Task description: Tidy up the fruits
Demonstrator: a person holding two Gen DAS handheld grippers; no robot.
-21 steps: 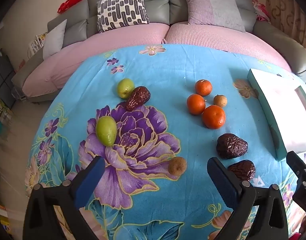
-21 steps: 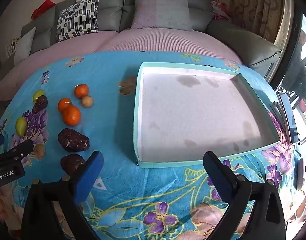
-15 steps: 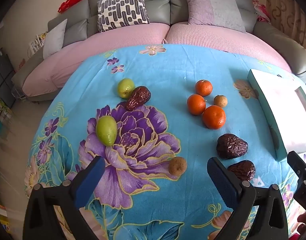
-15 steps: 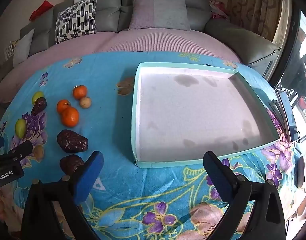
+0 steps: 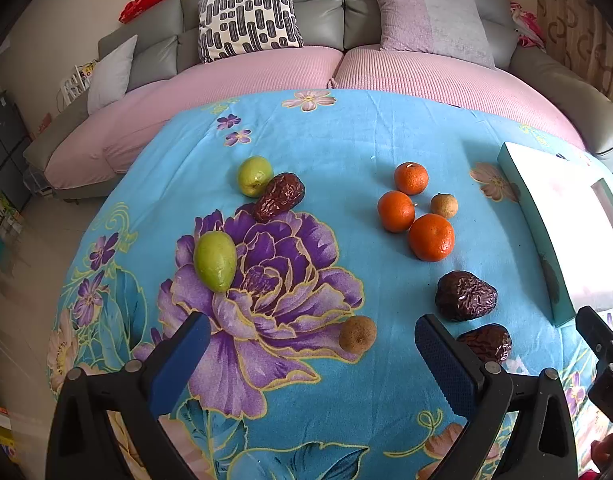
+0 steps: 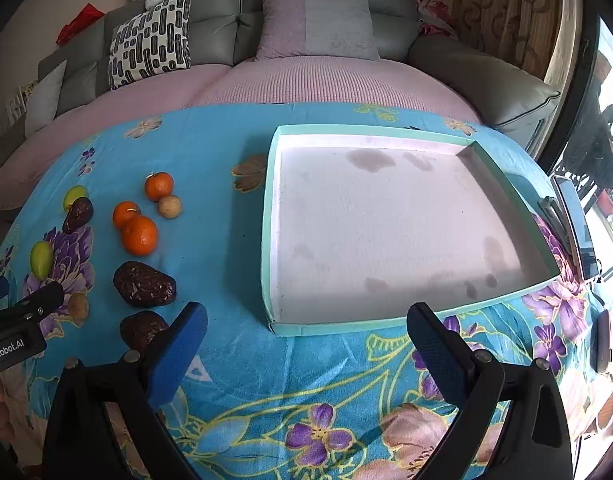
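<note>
- Left tongs hover wide and empty over the table, which wears a blue flowered cloth; their side reads "enRobot.AI" in the right wrist view.
- Landmark: the purple bloom printed on the cloth.
- On the bloom's left edge lies a long green fruit.
- Just beyond the bloom sits a round green fruit, touching a dark date.
- At the bloom's near right edge rests a small brown fruit.
- Well right of the bloom: three oranges and a small tan fruit in a cluster.
- Nearer than those, two more dates, one just by the left tongs' right finger.
- Far right of the bloom stands the teal-rimmed tray, white inside, stained, holding no fruit.
- Right tongs hover wide and empty before the tray's near rim.
</note>
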